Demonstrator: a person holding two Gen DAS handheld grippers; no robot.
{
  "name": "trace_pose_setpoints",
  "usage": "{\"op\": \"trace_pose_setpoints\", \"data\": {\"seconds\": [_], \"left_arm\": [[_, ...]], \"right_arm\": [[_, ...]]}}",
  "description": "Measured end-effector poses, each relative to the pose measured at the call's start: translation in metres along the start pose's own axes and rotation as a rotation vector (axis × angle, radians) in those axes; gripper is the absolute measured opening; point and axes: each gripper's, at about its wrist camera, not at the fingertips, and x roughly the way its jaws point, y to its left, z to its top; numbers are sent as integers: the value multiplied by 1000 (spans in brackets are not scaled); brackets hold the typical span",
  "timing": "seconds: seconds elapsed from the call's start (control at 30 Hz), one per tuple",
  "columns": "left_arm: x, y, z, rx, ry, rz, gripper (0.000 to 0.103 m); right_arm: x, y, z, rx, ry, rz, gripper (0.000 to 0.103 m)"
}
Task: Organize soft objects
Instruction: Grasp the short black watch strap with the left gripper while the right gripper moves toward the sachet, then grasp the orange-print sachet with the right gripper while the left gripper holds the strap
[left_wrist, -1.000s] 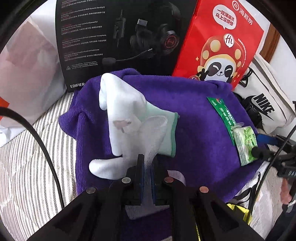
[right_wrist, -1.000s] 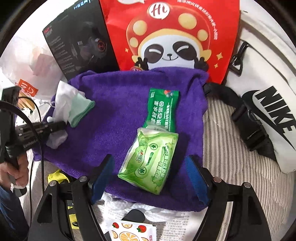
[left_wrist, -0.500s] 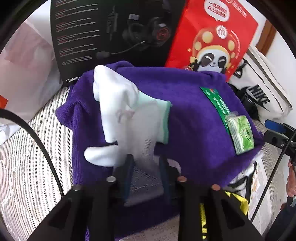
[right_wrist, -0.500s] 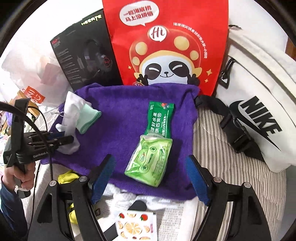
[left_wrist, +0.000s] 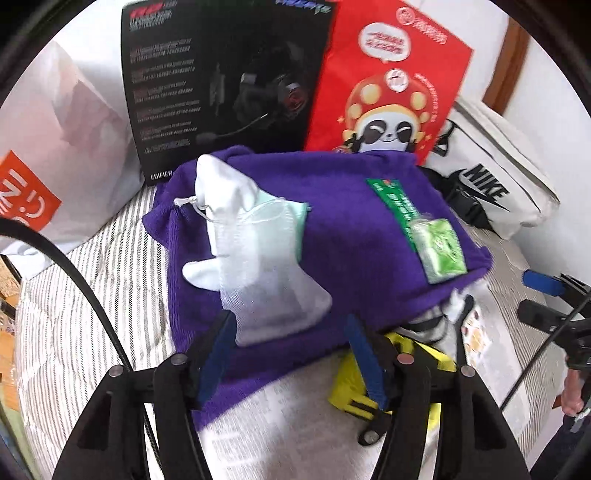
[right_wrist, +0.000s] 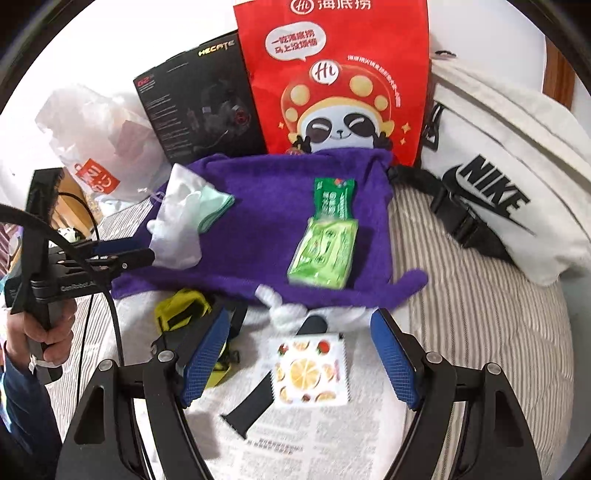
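Left gripper (left_wrist: 291, 354) jaws opening, white gloves (left_wrist: 255, 258) lying free on purple towel (left_wrist: 354, 236) staging mat; right gripper (right_wrist: 299, 358) open, empty

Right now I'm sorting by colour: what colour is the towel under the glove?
Purple towel, clearest in the right wrist view.

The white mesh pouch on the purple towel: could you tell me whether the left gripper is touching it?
Cannot tell. In the left wrist view the opening left gripper straddles the white mesh pouch; its near corner overlaps the left pad, with no plain gap or contact.
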Motion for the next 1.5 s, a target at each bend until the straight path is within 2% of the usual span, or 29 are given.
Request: {"op": "trace_pose_setpoints", "data": {"seconds": [0.07, 0.23, 0.4, 0.53, 0.6, 0.7, 0.77, 0.83, 0.9, 1.0, 1.2, 1.33, 1.5], "left_arm": [[-10, -7, -6, 15, -13, 1, 60], [-27, -26, -26, 50, -25, -56, 60], [-32, -58, -51, 178, -39, -98, 60], [-20, -81, -63, 264, -17, -122, 43], [-9, -86, -65, 282, 10, -125, 41], [2, -84, -64, 275, 23, -125, 38], [7, -81, -62, 262, 34, -98, 37], [12, -82, -63, 287, 48, -95, 25], [11, -88, -67, 321, 39, -82, 21], [10, -95, -69, 351, 45, -73, 21], [-10, -90, -66, 317, 13, -100, 21], [9, -95, -72, 348, 60, -27, 21], [15, -89, -71, 294, 57, -64, 20]], "right_arm": [[-1, 0, -6, 5, 5, -7, 79], [-8, -5, -19, 22, 12, -32, 79], [-24, -22, -33, 71, -2, -46, 79], [-33, -37, -44, 111, -8, -63, 79], [-35, -45, -50, 127, -6, -75, 79], [-36, -54, -57, 148, -1, -89, 79], [-35, -59, -60, 162, 5, -91, 79], [-34, -62, -63, 171, 9, -87, 79], [-31, -62, -65, 176, 14, -81, 79], [-29, -61, -66, 170, 19, -81, 79], [-27, -58, -67, 162, 20, -68, 79], [-20, -56, -68, 148, 38, -63, 79], [-11, -51, -69, 139, 59, -46, 79]]}}
